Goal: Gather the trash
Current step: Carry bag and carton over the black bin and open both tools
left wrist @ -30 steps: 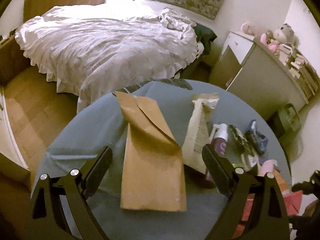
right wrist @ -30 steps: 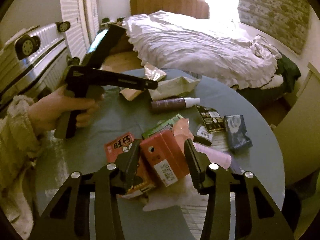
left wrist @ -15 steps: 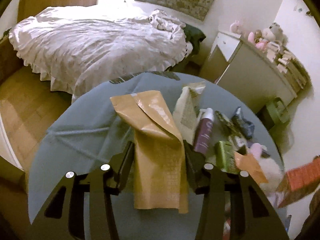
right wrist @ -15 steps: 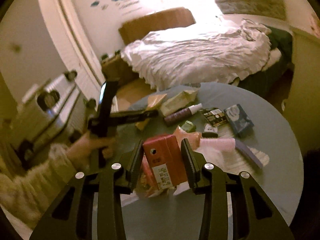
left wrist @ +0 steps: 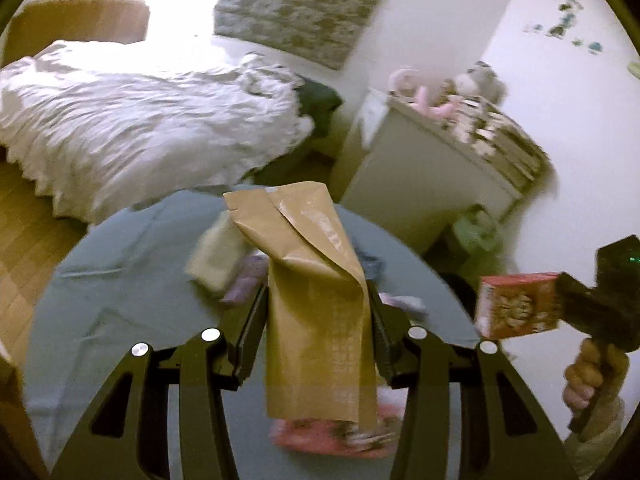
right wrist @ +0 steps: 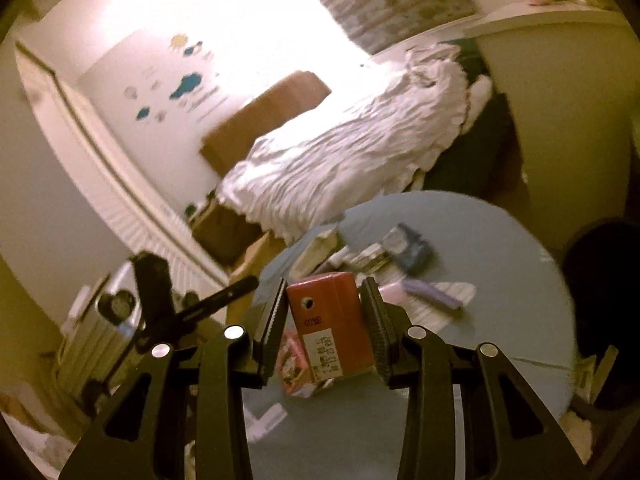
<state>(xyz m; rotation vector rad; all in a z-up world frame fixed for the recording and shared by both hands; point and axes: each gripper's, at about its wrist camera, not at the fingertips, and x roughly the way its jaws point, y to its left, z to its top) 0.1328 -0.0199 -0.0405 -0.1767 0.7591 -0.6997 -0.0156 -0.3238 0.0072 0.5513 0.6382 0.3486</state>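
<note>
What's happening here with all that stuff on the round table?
A person is clearing trash with a handheld gripper in each hand. The left gripper is clamped on a brown paper bag, lifted clear of the blue table. The right gripper grips a red carton. Wrappers and a bottle lie on the table.

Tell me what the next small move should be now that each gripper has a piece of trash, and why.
Probably carry both pieces off the round table toward wherever trash goes; no bin is identifiable in either view. The left gripper is shut on the brown paper bag, lifted off the tabletop, and the right gripper is shut on the red carton, so neither can take more.
</note>
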